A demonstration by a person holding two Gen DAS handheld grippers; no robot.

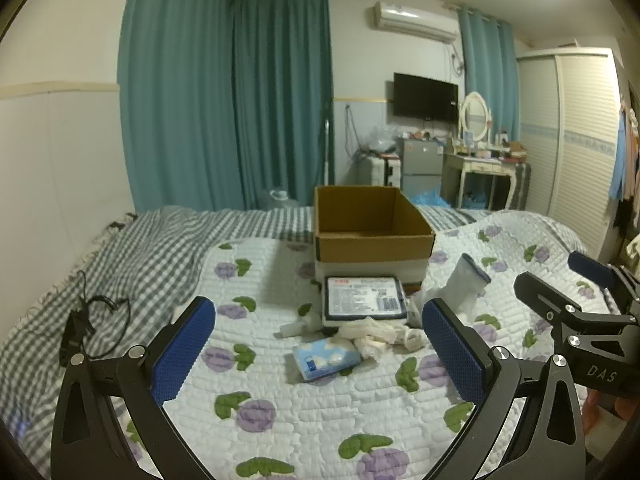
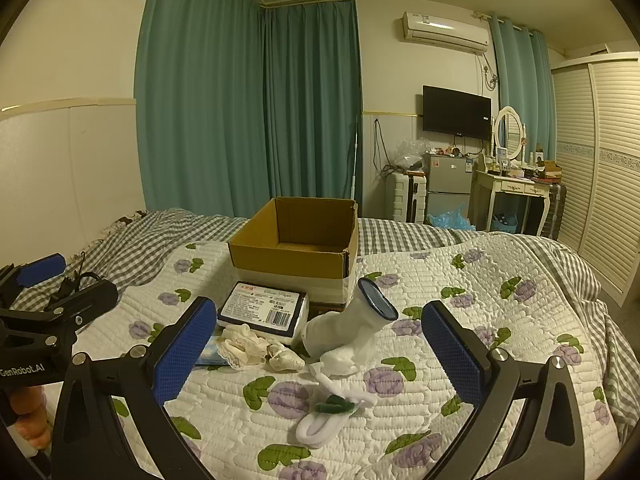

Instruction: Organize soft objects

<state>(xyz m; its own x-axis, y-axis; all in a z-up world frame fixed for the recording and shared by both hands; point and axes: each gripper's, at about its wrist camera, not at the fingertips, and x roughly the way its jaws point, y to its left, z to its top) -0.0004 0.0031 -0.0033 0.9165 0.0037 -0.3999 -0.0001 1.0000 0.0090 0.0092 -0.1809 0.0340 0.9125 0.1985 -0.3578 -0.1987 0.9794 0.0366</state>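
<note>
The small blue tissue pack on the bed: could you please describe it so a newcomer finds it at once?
Start at the open cardboard box on the floral quilt. Nearer than the wrapped package lies the tissue pack, beside cream lace socks: the only blue, cloud-printed item.

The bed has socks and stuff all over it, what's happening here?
A person holds a hand-held gripper in each hand above the bed's flowered quilt. Both the left hand-held gripper and the right hand-held gripper are open and holding nothing. Socks lie in a loose pile: a white sock, cream lace ones and a small tissue pack, beside a wrapped package. The cardboard box behind them looks empty, so sorting has not started.
</note>
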